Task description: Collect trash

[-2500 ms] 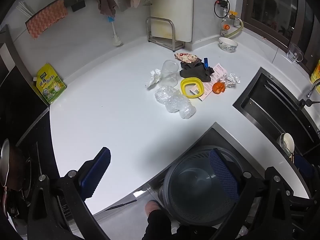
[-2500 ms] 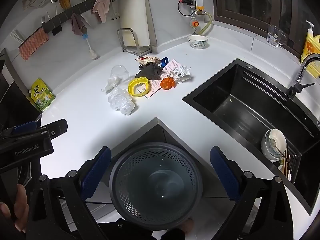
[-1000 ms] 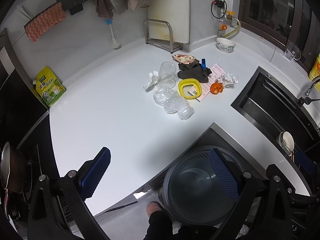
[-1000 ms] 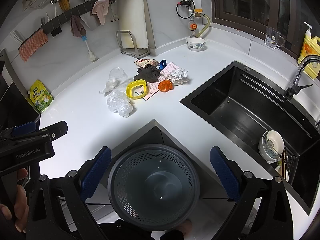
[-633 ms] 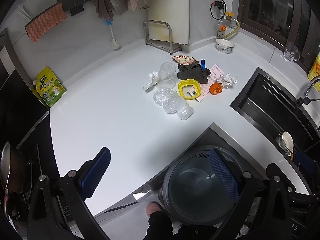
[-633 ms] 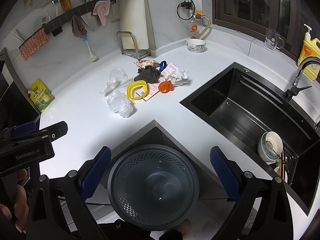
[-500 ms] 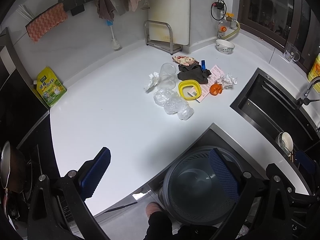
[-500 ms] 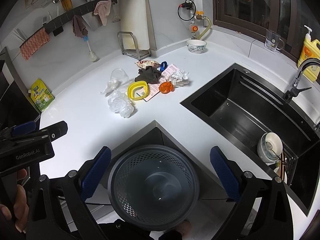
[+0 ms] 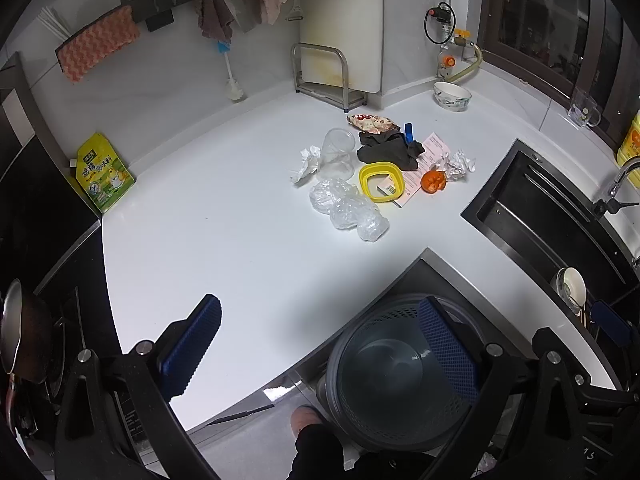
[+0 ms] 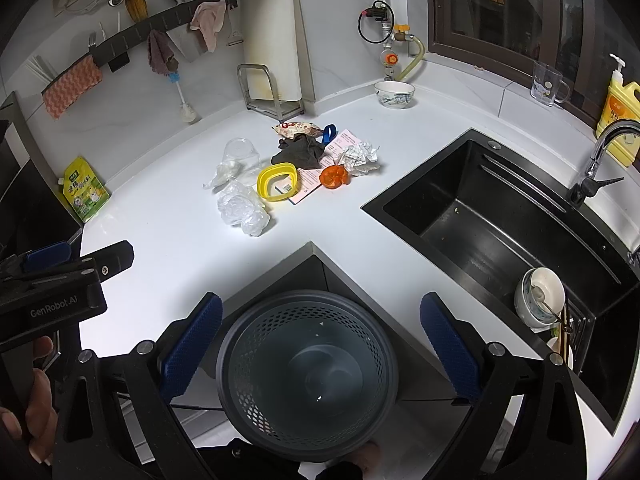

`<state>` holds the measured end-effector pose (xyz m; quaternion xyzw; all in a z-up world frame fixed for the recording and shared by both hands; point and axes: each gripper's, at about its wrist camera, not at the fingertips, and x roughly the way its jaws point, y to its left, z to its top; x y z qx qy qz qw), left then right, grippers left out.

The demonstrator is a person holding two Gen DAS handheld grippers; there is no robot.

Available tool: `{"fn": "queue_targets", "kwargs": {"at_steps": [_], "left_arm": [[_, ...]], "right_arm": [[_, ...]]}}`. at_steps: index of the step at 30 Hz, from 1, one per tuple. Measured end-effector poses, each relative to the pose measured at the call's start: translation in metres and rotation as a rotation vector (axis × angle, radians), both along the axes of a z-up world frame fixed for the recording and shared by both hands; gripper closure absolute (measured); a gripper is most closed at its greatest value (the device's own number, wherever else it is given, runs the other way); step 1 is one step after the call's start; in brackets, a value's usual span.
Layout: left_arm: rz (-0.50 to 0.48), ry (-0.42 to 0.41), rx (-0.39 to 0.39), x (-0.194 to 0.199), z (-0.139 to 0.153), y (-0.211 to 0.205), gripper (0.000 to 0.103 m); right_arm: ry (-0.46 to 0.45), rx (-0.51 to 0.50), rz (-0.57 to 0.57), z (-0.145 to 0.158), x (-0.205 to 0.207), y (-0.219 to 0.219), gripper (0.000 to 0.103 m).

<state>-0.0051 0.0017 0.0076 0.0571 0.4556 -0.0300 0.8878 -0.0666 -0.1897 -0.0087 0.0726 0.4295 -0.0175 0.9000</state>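
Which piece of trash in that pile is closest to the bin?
The crumpled clear plastic wrap, at the pile's near edge toward the bin. The yellow ring, orange piece and crumpled paper lie farther back.

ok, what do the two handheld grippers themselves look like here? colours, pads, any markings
Both match: black frames with silver screw heads, each carrying two blue pads with a fine grid texture. Left gripper; right gripper. In the right wrist view the left gripper's body shows side-on, black with white "GenRobot.AI" lettering and a blue part on top. No cables visible. Dark clothing shows at the bottom edge.
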Motion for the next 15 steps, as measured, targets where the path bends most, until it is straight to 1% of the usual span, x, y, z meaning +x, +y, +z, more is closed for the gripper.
{"fn": "queue_targets", "kwargs": {"at_steps": [10, 15], "left_arm": [[0.008, -0.016, -0.004, -0.0011, 0.0038, 0.0008, 0.006], [0.021, -0.036, -0.016, -0.001, 0.0034, 0.0025, 0.006]], "right_arm": [[-0.01, 0.004, 0.004, 0.0015, 0.0031, -0.0029, 0.008], [-0.036, 0.019, 0.037, 0.0006, 0.0023, -0.0071, 0.008]]}}
